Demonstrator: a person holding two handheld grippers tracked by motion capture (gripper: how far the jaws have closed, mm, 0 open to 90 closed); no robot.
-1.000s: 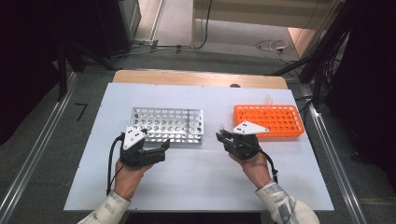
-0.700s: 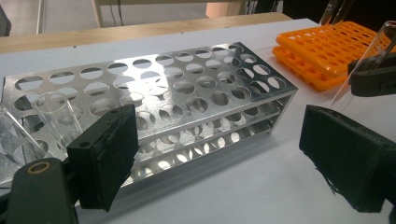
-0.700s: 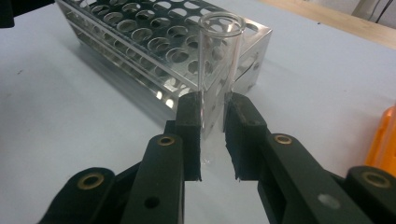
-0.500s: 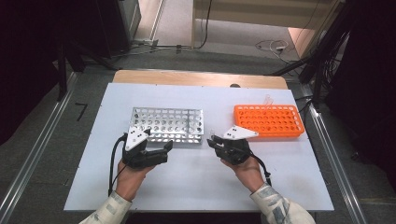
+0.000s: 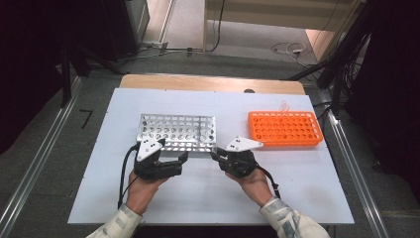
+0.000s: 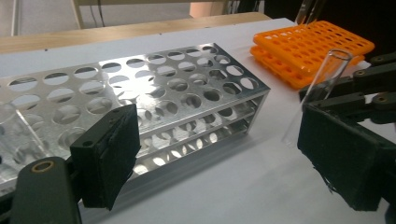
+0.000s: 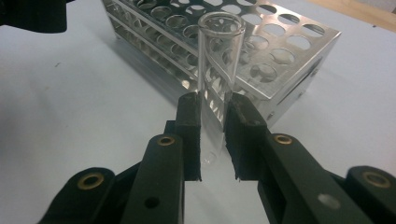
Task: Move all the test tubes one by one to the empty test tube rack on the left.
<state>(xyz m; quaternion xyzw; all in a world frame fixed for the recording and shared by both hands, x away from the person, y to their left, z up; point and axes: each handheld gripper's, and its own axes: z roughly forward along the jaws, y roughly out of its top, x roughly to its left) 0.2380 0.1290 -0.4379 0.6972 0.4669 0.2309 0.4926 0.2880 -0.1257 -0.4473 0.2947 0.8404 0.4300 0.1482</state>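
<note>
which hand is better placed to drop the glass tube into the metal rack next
Right. The right gripper is shut on the test tube, held upright just in front of the metal rack. The left gripper is open with nothing between its jaws.

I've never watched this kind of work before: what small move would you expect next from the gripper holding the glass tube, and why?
Probably a short carry onward to the silver rack, then lining the tube over a corner hole. The right gripper is shut on the clear test tube, which stands beside the rack's near corner, not yet over a hole. The left gripper waits open in front of the rack, holding nothing.
</note>
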